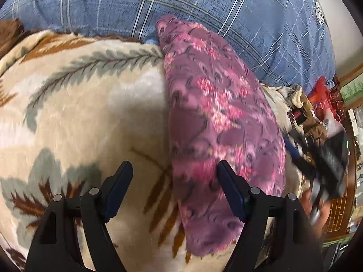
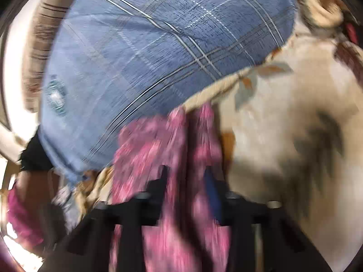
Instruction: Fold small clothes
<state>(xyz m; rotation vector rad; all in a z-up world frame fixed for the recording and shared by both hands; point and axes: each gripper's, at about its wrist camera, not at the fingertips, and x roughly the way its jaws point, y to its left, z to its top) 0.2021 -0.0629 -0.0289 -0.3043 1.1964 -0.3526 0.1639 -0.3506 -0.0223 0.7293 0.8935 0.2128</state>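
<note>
Left wrist view is showing the left hand-held gripper point(image 1: 174, 170) hanging with its jaws spread wide and nothing between them, one dark finger point(image 1: 118, 188) over the cream leaf-patterned blanket point(image 1: 79, 113) and the other over the edge of the purple floral garment point(image 1: 215, 117). The garment is lying as a long, narrow folded strip on the blanket, running from the gripper side away toward the blue plaid quilt point(image 1: 181, 6) that is covering the far part of the bed. Toward the bed's right edge, a blurred dark shape of the right hand-held gripper point(image 1: 329, 165) is sitting beside the strip, with a jumble of small items point(image 1: 317, 104) past it. In the right wrist view, heavily blurred, the right hand-held gripper point(image 2: 188, 179) is standing partly parted, with the purple floral garment point(image 2: 158, 140) lying between its fingers; the pads are not visibly pressing on the cloth, so it is reading as released. Beyond it, the garment is reaching the seam where the cream blanket point(image 2: 283, 117) is meeting the blue plaid quilt point(image 2: 147, 45).
</note>
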